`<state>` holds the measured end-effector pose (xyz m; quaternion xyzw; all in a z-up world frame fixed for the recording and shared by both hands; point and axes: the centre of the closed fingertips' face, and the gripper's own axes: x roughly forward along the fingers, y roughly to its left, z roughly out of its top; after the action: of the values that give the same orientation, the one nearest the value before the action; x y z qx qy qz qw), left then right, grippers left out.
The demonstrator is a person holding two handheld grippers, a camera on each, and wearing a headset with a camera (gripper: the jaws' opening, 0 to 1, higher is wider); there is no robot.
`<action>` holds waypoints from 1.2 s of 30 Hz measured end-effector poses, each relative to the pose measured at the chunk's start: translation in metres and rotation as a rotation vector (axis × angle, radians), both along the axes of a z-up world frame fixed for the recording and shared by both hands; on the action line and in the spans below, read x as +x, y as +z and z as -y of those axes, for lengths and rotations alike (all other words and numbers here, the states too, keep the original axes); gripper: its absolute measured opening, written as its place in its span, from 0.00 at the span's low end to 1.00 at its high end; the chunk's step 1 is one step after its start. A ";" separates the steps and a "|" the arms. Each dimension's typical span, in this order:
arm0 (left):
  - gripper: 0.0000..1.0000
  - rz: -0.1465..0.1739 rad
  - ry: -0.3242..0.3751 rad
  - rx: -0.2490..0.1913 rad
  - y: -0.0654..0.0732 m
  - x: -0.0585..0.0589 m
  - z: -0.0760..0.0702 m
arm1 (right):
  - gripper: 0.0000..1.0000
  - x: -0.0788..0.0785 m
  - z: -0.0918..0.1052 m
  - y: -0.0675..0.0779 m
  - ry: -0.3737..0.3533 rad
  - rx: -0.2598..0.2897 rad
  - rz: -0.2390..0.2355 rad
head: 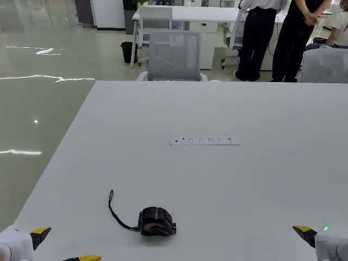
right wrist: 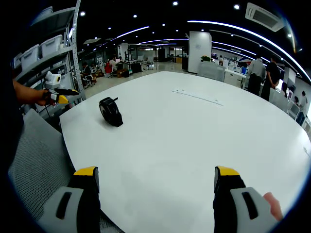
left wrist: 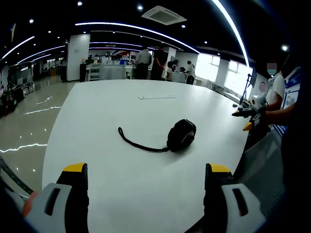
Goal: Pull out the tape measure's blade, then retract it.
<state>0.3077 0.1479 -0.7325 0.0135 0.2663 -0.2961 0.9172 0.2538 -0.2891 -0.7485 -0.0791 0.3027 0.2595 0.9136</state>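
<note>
The tape (head: 156, 222) sits on the white desk (head: 244, 190) near its front edge, left of centre in the head view. Its blade is not yet pulled out. A black strap (head: 114, 209) trails from the case to the left, curving away from the person. Nothing touches the tape.

The left gripper (left wrist: 147, 170) is held low at the near left corner of the desk. Its yellow-tipped jaws are spread wide with nothing between them, and they point at the tape, which lies well ahead. The right gripper (right wrist: 156, 172) is held at the near right edge, well apart from the tape, and its jaws are also spread wide around nothing.

A white power strip (head: 204, 141) lies flat further back, near the middle of the desk. A grey chair (head: 174, 54) stands behind the far edge.
</note>
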 end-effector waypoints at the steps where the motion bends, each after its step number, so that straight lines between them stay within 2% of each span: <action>1: 0.99 0.002 -0.001 0.002 0.000 0.000 0.000 | 1.00 0.000 0.000 0.000 -0.001 0.001 0.000; 17: 0.99 -0.001 -0.006 0.002 0.000 -0.003 0.002 | 1.00 -0.002 0.001 -0.002 0.001 -0.007 -0.008; 36: 0.99 -0.006 0.004 0.001 0.000 0.000 0.000 | 1.00 -0.006 0.003 -0.006 -0.012 0.001 -0.021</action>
<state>0.3077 0.1480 -0.7327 0.0126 0.2693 -0.2940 0.9170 0.2482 -0.2917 -0.7541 -0.0741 0.3126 0.2548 0.9121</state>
